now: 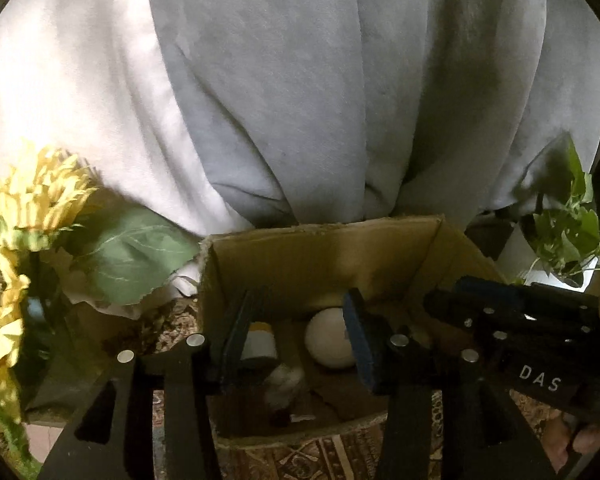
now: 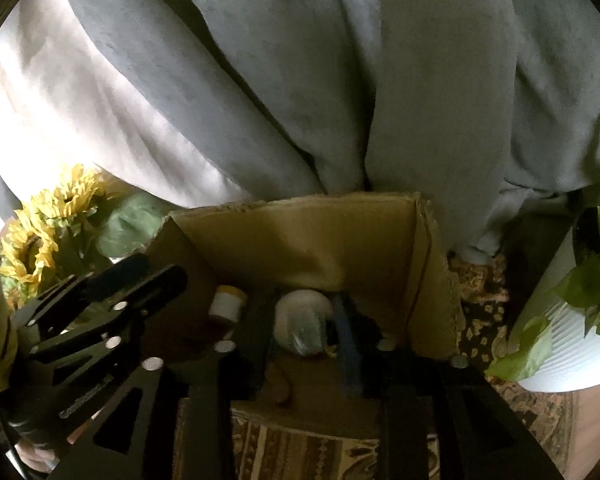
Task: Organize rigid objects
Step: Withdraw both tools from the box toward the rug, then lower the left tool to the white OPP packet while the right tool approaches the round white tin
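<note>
Both tongs gape empty over cardboard box [image 1: 328,248]; sunflowers [image 1: 24,216] crowd its left.

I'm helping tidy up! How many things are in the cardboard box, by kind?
White ball: 1
White jar with yellow lid: 1
Pale crumpled wad: 1
Total: 3 clear ones; other bits are too dark to tell.

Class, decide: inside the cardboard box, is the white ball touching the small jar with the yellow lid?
Apart. The left wrist view shows bare box floor between the white ball and the jar in the cardboard box.
</note>
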`<state>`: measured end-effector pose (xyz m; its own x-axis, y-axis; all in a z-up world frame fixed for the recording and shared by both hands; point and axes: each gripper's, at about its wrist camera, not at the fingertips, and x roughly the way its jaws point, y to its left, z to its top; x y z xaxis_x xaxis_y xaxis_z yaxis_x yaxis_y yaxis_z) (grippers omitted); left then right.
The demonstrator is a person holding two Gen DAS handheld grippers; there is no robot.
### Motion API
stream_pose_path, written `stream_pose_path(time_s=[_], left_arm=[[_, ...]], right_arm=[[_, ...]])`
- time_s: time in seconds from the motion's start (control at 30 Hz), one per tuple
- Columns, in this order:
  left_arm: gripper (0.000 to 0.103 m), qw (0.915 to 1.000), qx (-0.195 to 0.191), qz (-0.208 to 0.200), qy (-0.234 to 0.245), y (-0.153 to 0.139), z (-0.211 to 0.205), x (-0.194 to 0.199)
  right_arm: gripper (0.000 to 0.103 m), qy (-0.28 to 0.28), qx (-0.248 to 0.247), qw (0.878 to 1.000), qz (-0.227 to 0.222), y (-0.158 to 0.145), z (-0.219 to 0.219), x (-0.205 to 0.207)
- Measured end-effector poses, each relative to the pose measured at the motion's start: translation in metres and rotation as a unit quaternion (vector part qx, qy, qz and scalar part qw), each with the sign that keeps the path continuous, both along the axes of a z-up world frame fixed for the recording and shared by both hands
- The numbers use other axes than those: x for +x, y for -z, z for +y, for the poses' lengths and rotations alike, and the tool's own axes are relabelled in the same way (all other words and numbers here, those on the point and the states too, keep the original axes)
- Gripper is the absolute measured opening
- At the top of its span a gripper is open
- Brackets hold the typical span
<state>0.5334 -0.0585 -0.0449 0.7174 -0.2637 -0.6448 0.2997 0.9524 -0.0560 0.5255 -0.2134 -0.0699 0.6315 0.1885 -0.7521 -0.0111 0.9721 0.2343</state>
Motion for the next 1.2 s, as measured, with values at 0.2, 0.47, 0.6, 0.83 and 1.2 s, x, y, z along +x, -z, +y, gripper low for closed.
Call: stream_pose_path(time_s=[0.2,0.47,0.6,0.83,1.2], left_arm=[[0.065,0.9992,0.014,-0.022,-0.031,-0.013,0.006,-0.024],[0.082,0.998,0.001,-0.038,-0.05,-0.022,0.014,-0.071],[0.082,0.9979,-0.004,-0.041,-0.049,-0.02,0.016,-0.093],[0.082,0.9985,-0.002,-0.049,-0.025,-0.018,0.017,-0.128],[0.081,0.9936,0.033,-0.084,0.068,-0.007,0.01,-0.183]], right_arm=[[0.041,0.004,-0.011,1.0,-0.012,-0.009,0.0,-0.01],[0.054,0.001,-0.032,0.999,-0.041,-0.028,0.003,-0.047],[0.055,-0.001,-0.044,0.998,-0.045,-0.034,0.005,-0.069],[0.057,0.01,-0.058,0.997,-0.048,-0.04,0.006,-0.105],[0.062,0.037,-0.069,0.996,-0.047,-0.033,0.017,-0.165]])
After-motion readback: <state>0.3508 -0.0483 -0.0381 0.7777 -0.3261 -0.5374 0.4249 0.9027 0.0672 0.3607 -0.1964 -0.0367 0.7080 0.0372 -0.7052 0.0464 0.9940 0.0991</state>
